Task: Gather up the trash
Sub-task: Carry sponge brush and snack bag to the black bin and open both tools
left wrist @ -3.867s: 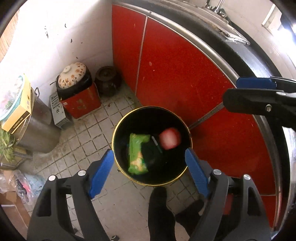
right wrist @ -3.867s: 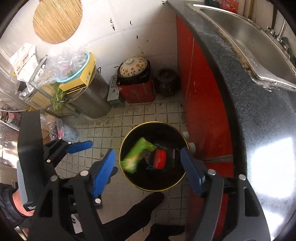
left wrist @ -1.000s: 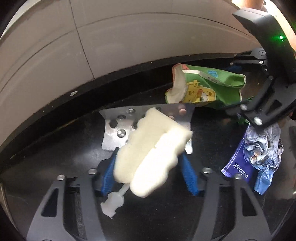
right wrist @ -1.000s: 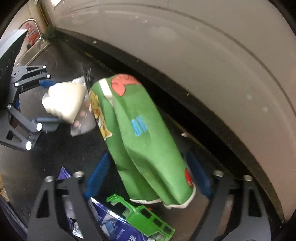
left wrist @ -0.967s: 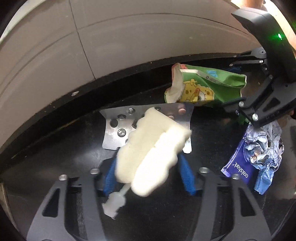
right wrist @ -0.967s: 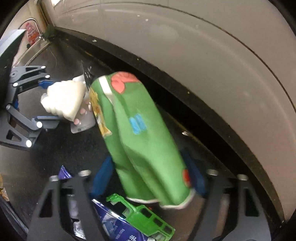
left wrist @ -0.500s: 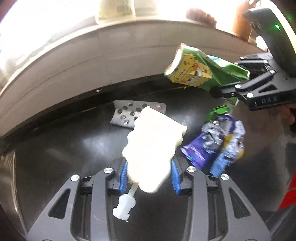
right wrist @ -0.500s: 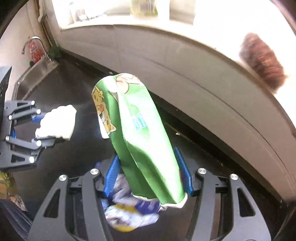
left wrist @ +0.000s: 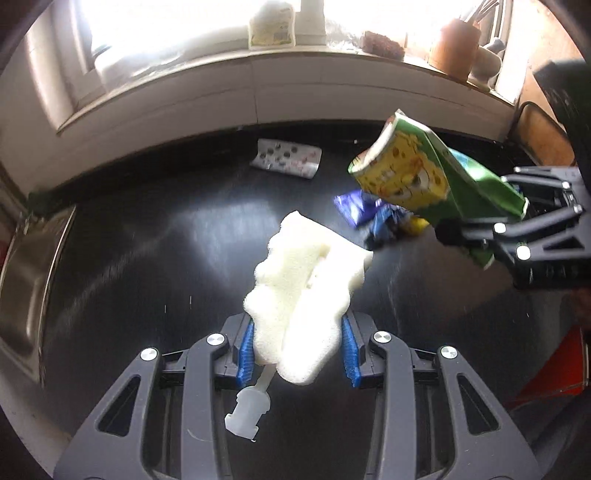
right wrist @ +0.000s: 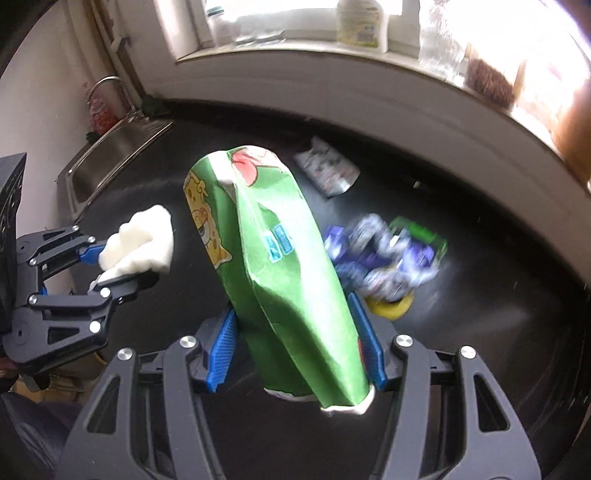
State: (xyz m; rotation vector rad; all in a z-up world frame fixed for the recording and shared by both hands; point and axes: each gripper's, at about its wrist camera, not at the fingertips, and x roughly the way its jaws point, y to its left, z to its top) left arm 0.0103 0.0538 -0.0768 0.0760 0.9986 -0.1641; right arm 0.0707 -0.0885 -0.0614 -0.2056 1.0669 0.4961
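L fingers (left wrist: 297, 350) clamp our foam wad (left wrist: 303, 291) | R fingers (right wrist: 297, 350) grip green bag (right wrist: 273, 273) | blister pack (left wrist: 286, 162), purple wrappers (right wrist: 380, 258) lie on table (left wrist: 155, 240)

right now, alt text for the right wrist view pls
The right claw grips a green snack bag above a black counter. Left of it, the left claw holds a white sponge. A crumpled purple wrapper and a blister pack lie behind.

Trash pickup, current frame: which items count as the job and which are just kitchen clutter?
Job:
- white foam piece, gripped in left claw
- green snack bag, gripped in right claw
- blister pack, on counter
- purple wrappers, on counter

Clutter:
- sink
- windowsill bottle
- brown jar
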